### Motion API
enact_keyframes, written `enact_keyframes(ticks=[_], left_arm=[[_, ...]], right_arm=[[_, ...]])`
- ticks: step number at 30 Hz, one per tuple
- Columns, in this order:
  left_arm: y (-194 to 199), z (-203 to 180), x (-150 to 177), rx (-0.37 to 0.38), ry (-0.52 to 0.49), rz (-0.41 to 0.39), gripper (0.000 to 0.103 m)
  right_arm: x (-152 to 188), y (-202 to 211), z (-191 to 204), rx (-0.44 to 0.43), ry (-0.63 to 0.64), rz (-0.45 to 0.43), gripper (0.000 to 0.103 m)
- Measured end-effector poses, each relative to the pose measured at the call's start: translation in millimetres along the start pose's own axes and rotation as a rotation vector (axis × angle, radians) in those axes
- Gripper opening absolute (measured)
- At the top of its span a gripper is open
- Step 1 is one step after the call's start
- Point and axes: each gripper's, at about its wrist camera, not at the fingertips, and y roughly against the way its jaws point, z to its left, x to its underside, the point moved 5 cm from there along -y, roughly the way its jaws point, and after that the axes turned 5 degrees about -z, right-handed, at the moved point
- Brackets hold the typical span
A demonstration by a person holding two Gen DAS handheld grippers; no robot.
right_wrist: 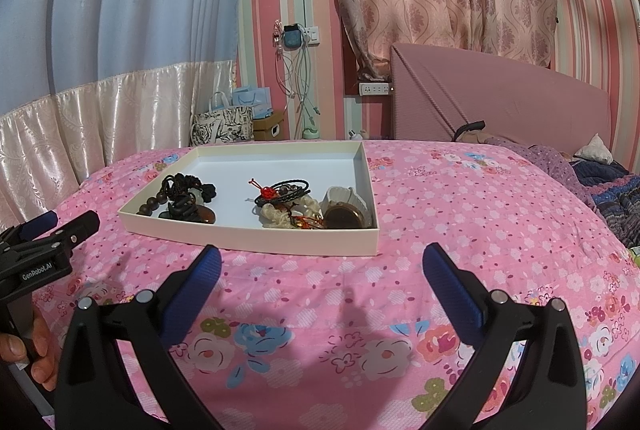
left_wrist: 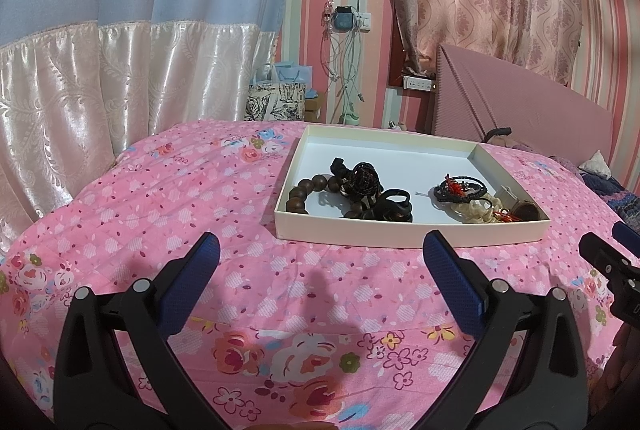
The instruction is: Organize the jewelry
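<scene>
both our grippers, left (left_wrist: 320,254) & right (right_wrist: 320,262), gape empty; jewelry all in tray (left_wrist: 400,230) at 12 — sorted or unsorted, can't tell.

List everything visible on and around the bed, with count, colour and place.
tray: one, cream, on the bedspread ahead of both grippers
wooden bead bracelet: one, brown, tray's left end
black cord pieces: several, tangled, over the bracelet
braided cord bracelet: one, black with red knot, tray's right half
scrunchie: one, cream, right front of tray
bedspread: one, pink floral
headboard: one, pink, behind
gift bags: several, floral and blue, by the curtain
left gripper: open, empty
right gripper: open, empty
hand: one, on left gripper's handle
</scene>
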Motion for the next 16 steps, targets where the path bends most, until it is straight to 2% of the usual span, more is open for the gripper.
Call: enact_keyframes(ticks=[16], left_arm=[[-0.6,-3.6,2.2,0.008,0.005,-0.002,0.1]], right_arm=[[-0.1,0.1,-0.1,0.0,0.0,0.0,0.101]])
